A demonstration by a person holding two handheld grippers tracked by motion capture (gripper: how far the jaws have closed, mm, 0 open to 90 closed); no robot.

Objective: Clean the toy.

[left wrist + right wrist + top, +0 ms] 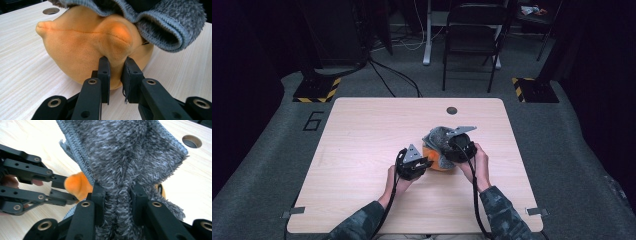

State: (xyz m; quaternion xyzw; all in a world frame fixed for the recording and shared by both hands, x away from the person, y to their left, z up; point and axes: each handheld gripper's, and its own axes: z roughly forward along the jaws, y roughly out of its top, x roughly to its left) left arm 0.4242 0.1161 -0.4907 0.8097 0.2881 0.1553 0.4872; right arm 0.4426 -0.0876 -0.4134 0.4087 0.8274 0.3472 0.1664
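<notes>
Two grippers work one orange plush toy (85,47) near the middle of the table (362,130). Left gripper (115,65) pinches a fold of its plush; right gripper (117,192) clamps the grey fuzzy cloth (125,157) draped over it. Pulling unevenly could probably slip the cloth off.

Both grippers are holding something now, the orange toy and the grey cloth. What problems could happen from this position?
The left gripper pinches only a small fold of the orange toy, so it may slip free. The right gripper clamps bunched grey cloth draped over the toy; pulling could drag the toy along the table or tip it.
</notes>
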